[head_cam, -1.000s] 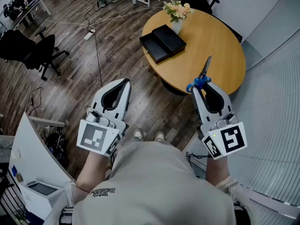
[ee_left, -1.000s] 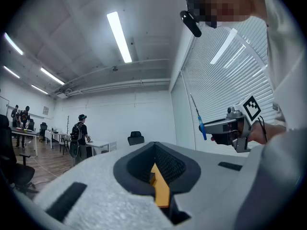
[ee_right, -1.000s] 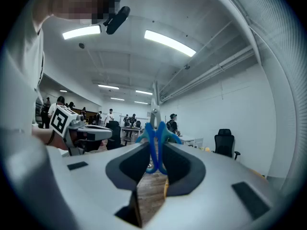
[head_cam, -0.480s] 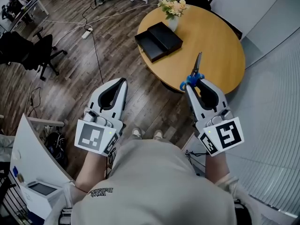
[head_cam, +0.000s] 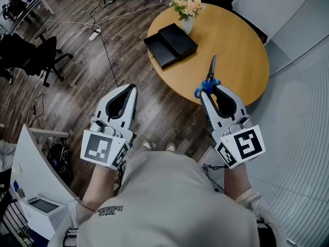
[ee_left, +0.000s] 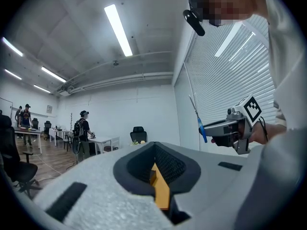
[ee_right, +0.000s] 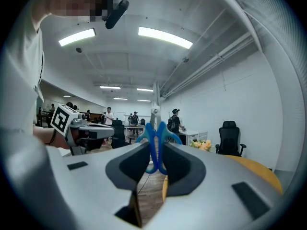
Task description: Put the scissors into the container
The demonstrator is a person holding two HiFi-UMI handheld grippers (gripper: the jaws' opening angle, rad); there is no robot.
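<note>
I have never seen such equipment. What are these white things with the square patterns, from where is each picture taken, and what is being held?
There is no robot here. A person holds one tool in each hand, and each tool ends in two-jaw tongs. The patterned cubes are parts of these tools. The head view comes from a camera on the person's head, looking down. The two gripper views come from cameras riding on the tools, looking along their jaws. The right tongs are closed on the blue handles of the scissors, blades pointing away. The left tongs are closed and hold nothing. Ahead, a round wooden table carries a black container and a vase of flowers.
</note>
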